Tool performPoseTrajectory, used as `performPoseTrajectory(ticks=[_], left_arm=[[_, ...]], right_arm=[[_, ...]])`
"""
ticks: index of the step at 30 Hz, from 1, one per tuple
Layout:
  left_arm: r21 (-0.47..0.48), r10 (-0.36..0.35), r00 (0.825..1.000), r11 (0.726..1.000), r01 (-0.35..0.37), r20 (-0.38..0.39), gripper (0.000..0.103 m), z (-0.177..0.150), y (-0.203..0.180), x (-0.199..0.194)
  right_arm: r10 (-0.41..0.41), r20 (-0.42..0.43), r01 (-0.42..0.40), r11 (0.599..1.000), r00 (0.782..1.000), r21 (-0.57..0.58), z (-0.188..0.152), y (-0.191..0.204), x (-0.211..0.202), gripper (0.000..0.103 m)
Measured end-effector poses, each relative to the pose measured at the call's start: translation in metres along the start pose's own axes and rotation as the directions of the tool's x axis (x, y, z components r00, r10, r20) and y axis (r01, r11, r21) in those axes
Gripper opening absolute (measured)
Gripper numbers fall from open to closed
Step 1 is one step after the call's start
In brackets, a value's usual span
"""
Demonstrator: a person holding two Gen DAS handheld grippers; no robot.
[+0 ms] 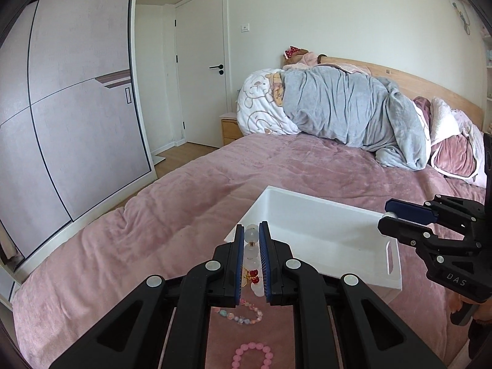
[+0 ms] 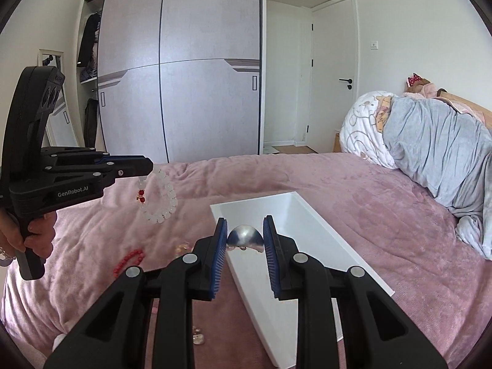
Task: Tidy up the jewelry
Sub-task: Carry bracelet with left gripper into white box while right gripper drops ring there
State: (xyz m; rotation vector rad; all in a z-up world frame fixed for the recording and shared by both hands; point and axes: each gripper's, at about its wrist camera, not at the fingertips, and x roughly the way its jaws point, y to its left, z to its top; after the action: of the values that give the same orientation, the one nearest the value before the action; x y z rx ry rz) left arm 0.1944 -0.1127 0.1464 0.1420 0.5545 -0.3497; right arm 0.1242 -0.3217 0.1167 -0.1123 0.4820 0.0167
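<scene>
Black gripper fingers fill the lower part of both wrist views. Between the blue pads of the left gripper [image 1: 252,233] a white bead bracelet [image 1: 251,247] with a red charm is clamped tight; in the right wrist view it dangles in the air above the pink bedspread [image 2: 338,178], clear of the cloth. The right gripper [image 2: 245,230] is closed on a silvery rounded piece [image 2: 244,236], pads pressing both its sides, and hangs over the near end of the white tray [image 2: 310,215].

That tray lies on the bedspread, and its long far rim has bare cloth beyond it up to the heaped grey blanket [image 1: 353,113]. Beneath the left gripper lie a pastel bead bracelet [image 1: 243,315] and a pink bead bracelet [image 1: 252,353]. A red bead strand [image 2: 127,261] lies left of the tray, near the bed's edge.
</scene>
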Motion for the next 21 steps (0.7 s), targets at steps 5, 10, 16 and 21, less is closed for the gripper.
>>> performPoseTrajectory(ticks=[5, 10, 16, 21], left_arm=[[0.001, -0.018, 0.999, 1.0, 0.018, -0.031, 0.015, 0.007, -0.021, 0.039], [0.012, -0.029, 0.998, 0.999, 0.03, -0.061, 0.015, 0.017, -0.039, 0.074], [0.054, -0.031, 0.996, 0.998, 0.036, -0.082, 0.015, 0.036, -0.064, 0.113], [0.072, -0.033, 0.991, 0.996, 0.043, -0.126, 0.015, 0.039, -0.076, 0.144]], right_arm=[[-0.021, 0.004, 0.021, 0.999, 1.0, 0.026, -0.013, -0.027, 0.006, 0.025], [-0.018, -0.015, 0.019, 0.997, 1.0, 0.079, -0.02, -0.055, 0.018, 0.025], [-0.024, -0.065, 0.032, 0.992, 0.998, 0.121, -0.034, -0.073, 0.035, 0.025], [-0.023, -0.108, 0.037, 0.99, 0.994, 0.134, -0.047, -0.08, 0.05, 0.025]])
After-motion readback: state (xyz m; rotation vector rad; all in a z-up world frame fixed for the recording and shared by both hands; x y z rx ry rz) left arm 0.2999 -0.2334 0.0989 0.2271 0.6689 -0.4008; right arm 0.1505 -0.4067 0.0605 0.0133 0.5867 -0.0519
